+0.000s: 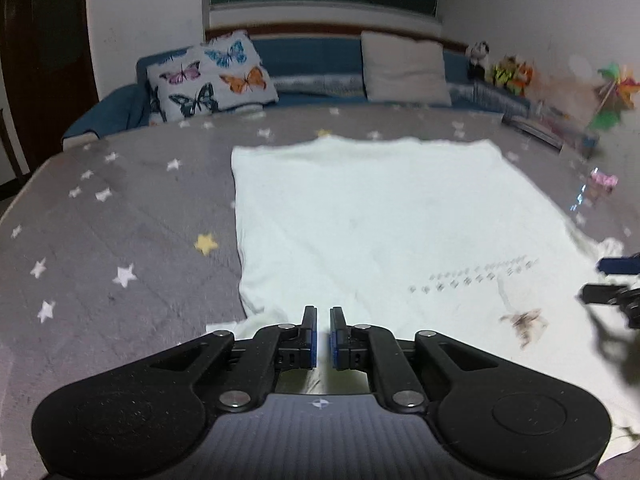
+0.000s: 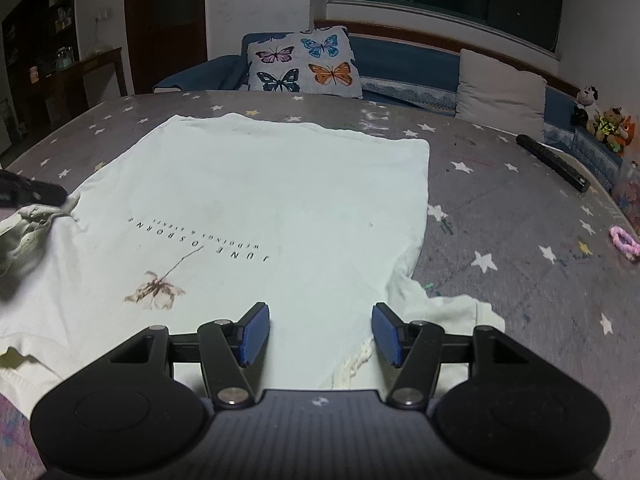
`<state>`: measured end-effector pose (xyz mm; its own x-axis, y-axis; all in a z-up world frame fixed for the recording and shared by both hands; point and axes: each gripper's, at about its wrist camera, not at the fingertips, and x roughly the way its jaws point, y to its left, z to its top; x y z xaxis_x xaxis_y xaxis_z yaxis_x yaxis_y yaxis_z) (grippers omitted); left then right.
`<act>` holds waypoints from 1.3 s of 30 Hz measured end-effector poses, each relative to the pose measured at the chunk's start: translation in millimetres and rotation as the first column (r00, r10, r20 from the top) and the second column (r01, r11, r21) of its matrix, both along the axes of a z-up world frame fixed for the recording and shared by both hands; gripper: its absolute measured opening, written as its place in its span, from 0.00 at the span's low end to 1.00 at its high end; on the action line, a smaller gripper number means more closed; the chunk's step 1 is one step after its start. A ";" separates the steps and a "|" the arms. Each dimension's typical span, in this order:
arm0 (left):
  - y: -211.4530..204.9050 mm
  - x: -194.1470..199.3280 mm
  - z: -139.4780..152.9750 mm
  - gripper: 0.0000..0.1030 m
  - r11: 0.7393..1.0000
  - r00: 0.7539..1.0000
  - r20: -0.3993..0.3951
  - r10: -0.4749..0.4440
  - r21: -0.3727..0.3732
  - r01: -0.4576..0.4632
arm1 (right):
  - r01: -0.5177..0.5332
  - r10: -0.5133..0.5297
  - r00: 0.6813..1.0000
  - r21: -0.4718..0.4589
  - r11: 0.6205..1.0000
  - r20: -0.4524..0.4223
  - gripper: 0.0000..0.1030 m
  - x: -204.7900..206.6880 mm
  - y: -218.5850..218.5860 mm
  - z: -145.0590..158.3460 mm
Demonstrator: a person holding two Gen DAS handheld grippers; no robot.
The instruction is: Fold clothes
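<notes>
Cotton tee (image 2: 256, 208), white, lies flat on the star-print bedcover (image 2: 520, 208), printed side up w/ lettering and a dried-flower graphic toward 7 o'clock of the right wrist view. Looks light, soft, floppy; prob. won't slip much on the cover but will sag and bunch if lifted from one point. Left gripper (image 1: 323, 312) has its fingers nearly together right over the near hem; can't tell if any cloth is pinched. Right gripper (image 2: 320, 312) has fingers apart, nothing between them, above the tee's near edge, w/ a rumpled sleeve (image 2: 448, 312) at 4 o'clock. Best hold, I'd say: shoulder seam or sleeve edge, both sides at once.
</notes>
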<state>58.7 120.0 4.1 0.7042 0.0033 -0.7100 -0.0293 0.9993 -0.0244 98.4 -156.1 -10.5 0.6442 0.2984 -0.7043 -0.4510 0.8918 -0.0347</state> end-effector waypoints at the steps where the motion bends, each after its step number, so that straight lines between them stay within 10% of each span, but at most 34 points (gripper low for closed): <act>1: 3.4 -0.5 -1.8 0.08 1.000 1.000 -0.003 0.013 -0.001 -0.013 | 0.001 -0.001 1.000 -0.001 1.000 0.000 0.57 -1.5 -1.7 -0.4; 10: 20.1 -19.6 3.6 0.08 0.996 0.996 0.012 0.085 -0.008 -0.085 | 0.059 -0.058 0.998 0.019 0.998 -0.019 0.57 -8.1 -27.7 -4.6; 14: 6.6 -28.2 5.8 0.29 0.999 0.999 0.027 0.045 0.022 -0.045 | 0.055 -0.054 0.998 0.046 0.997 -0.017 0.57 -16.5 -30.8 -0.7; 27: 3.7 -87.0 0.4 0.50 0.994 0.998 0.030 0.062 0.089 -0.064 | -0.148 0.148 0.989 0.025 0.989 0.025 0.58 -63.1 0.9 16.6; 39: 19.7 -135.1 4.6 0.52 0.984 0.985 0.029 0.171 0.038 -0.172 | -0.553 0.551 0.833 0.026 0.833 0.054 0.57 -114.7 96.5 26.4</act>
<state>-76.4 139.7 8.7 0.7087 0.1537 -0.6885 -0.1998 0.9798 0.0130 -16.3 -59.6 15.9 0.3932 0.6398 -0.6604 -0.8674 0.4963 -0.0357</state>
